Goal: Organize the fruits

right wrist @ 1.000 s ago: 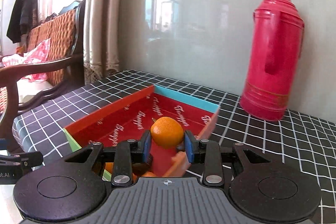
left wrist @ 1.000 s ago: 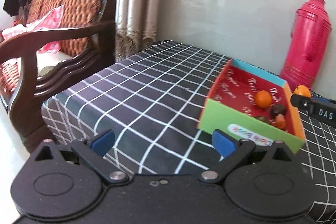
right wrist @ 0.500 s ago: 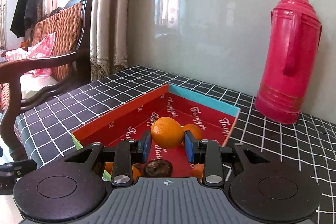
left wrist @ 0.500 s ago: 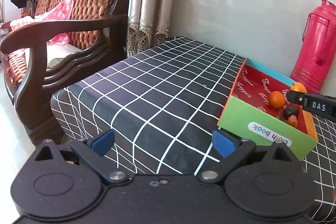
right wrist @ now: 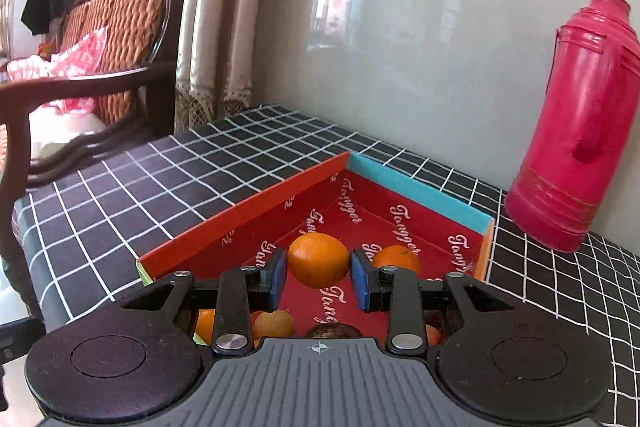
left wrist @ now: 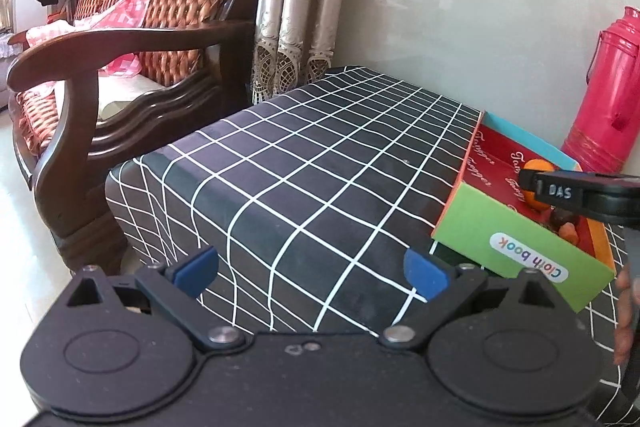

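Observation:
My right gripper point(right wrist: 319, 277) is shut on an orange point(right wrist: 318, 259) and holds it over the red inside of the open cardboard box point(right wrist: 416, 191). A second orange point(right wrist: 398, 258) lies in the box behind the right finger. Other small fruits point(right wrist: 276, 323) and a dark round one point(right wrist: 332, 330) lie in the box below the gripper. In the left wrist view the box point(left wrist: 516, 247) stands at the right, with the right gripper's finger point(left wrist: 560, 191) over it. My left gripper point(left wrist: 312, 273) is open and empty, off the table's near edge.
A red thermos point(right wrist: 576, 131) stands on the table right of the box, by the wall. The table wears a black checked cloth point(left wrist: 320, 155). A wooden armchair point(left wrist: 120, 67) stands to the left, with curtains point(left wrist: 296, 7) behind.
My right gripper has carried the orange forward from the box's near wall to over its inside. My left gripper has drawn back and swung left, so the box sits further right in its view.

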The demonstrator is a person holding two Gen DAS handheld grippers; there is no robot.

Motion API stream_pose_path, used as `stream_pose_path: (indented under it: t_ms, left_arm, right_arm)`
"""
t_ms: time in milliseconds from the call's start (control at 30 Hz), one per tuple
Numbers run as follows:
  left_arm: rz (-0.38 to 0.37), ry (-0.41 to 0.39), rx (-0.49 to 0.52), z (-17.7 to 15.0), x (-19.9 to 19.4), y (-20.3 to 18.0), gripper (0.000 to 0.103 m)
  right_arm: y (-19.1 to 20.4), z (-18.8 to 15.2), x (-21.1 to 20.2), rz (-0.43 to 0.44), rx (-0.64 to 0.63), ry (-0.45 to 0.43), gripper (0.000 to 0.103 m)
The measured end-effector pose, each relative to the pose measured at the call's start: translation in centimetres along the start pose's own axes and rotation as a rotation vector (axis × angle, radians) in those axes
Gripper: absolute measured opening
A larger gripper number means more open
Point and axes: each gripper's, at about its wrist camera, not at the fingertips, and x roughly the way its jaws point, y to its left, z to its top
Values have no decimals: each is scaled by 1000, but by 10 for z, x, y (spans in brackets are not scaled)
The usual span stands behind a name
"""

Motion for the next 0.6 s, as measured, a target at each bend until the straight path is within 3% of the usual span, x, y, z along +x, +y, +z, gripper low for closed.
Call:
stream_pose_path:
  t_ms: [367,400,433,500,600]
  left_arm:
    - [-6,0,-2,0,0,-1,93]
    - [-5,0,-3,0,0,-1,93]
    - [-6,0,-4,0,0,-1,93]
    - [-8,-1,-5,1,0,-2,93]
    - [-10,-4,-1,1,0,-4,93]
  right_arm:
    - [-2,7,1,13,32,-11,34]
    - [-4,7,1,15,43,-7,40]
    - [-5,8,0,8,52,-7,60]
    - [-8,7,-6,-12,64,-41,88]
    - [-10,5,-19,-47,48,-88,89]
